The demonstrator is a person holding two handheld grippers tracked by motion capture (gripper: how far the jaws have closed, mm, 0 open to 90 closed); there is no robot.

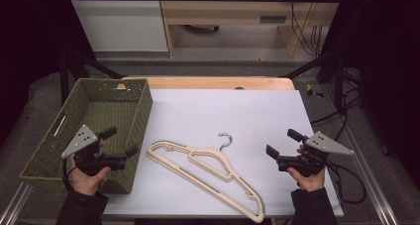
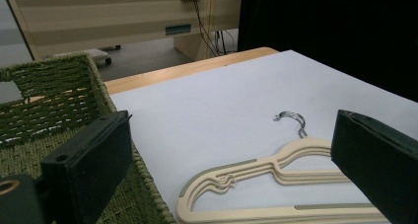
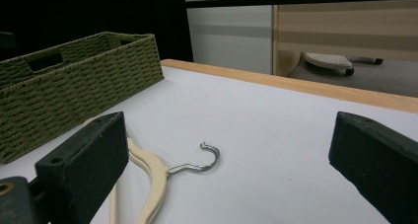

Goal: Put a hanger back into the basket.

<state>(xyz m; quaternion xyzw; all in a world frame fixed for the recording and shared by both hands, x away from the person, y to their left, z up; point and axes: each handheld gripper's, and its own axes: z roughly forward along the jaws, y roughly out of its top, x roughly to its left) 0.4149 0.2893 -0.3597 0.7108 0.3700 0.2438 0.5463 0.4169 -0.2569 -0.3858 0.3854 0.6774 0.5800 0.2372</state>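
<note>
- Lying flat on the white table sheet (image 1: 257, 111), the cream hangers (image 1: 208, 171) sit stacked at centre, metal hook (image 1: 226, 140) toward 12 o'clock.
- Left gripper (image 1: 120, 141) at 9 o'clock of the hangers, above the green woven basket (image 1: 54, 150); jaws wide apart, nothing between them.
- Right gripper (image 1: 283, 143) at 3 o'clock, clear of the hangers; jaws wide apart, holding nothing.

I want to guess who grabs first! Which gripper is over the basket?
The left gripper. It hangs above the green woven basket's near corner, while the right gripper hovers over the white table top, past the hangers.
</note>
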